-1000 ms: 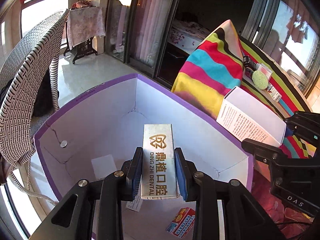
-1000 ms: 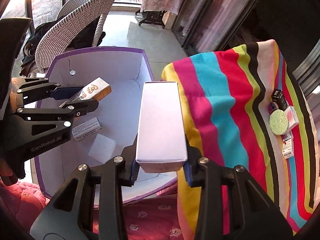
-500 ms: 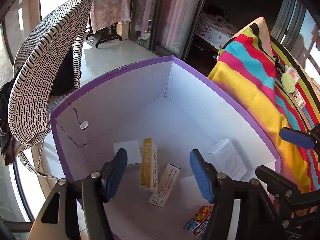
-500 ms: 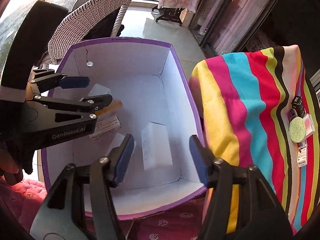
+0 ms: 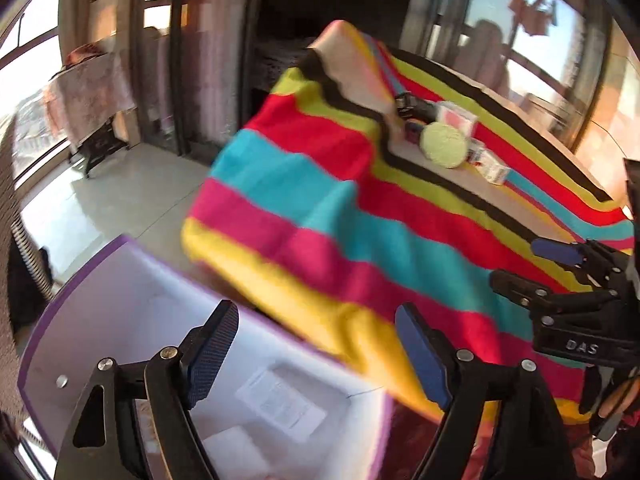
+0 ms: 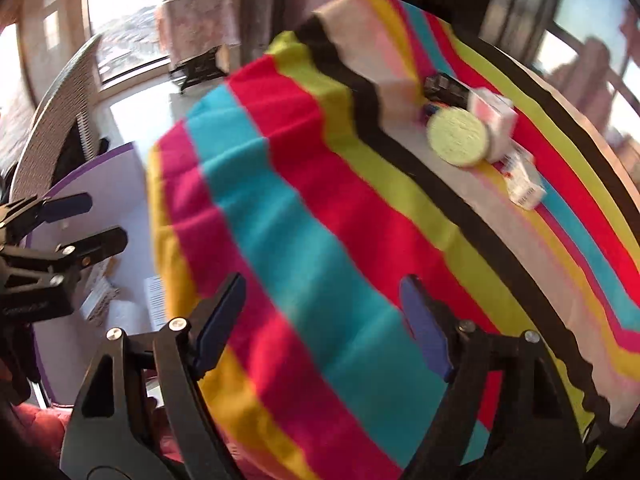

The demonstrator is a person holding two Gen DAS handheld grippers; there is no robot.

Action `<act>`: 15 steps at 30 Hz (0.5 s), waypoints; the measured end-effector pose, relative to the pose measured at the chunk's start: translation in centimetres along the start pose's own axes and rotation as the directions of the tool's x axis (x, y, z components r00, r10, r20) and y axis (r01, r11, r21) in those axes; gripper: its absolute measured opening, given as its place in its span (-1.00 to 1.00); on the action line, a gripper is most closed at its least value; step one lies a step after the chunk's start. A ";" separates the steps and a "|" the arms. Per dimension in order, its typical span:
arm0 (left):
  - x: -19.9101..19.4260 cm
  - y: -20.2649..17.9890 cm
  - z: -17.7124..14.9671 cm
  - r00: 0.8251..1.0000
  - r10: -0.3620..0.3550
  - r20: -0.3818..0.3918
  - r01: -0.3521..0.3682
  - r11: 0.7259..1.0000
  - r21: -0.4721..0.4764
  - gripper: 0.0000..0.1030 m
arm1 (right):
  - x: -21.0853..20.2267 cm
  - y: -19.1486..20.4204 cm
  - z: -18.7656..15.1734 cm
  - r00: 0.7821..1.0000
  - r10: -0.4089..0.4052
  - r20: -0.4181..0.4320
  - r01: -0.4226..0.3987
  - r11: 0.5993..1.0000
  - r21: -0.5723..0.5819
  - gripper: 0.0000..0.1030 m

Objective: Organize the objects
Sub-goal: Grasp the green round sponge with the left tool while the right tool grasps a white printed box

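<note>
Left wrist view, both frames blurred: my left tool (image 5: 316, 350) hangs with its jaws spread and nothing between them, above the near corner of the purple-edged box (image 5: 76, 268), where white cartons (image 5: 280, 400) already lie on the floor of the box. The right wrist view shows my right tool (image 6: 322, 320) equally released and empty, pointed across the striped cloth (image 6: 320, 208) that covers the tabletop. The things left to organize sit clustered near the far part of that tabletop: a pale green round sponge (image 6: 458, 136) leaning against a white and pink carton (image 6: 494, 120), a smaller white carton (image 6: 524, 186) just beside them, and a dark item (image 6: 444, 86) behind, too blurred to name. I judge the box stands low beside the tabletop so that things can be dropped straight in, and that both tools are open ready for the cluster.
</note>
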State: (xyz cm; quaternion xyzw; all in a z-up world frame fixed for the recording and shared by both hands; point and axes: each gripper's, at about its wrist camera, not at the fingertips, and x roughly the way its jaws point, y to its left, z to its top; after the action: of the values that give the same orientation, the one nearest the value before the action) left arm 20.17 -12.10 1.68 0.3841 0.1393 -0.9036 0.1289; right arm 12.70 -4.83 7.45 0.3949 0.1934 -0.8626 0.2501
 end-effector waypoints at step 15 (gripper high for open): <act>15.2 -13.2 10.3 0.998 -0.039 -0.049 0.043 0.995 0.085 0.62 | 11.1 -21.0 4.2 0.989 -0.113 -0.091 0.136 0.941 0.310 0.71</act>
State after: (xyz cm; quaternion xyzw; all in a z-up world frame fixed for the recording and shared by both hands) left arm -1.31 -5.33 -0.57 0.4074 0.1112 -0.9019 0.0903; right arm -8.30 6.61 4.25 0.4476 0.0865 -0.8817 0.1216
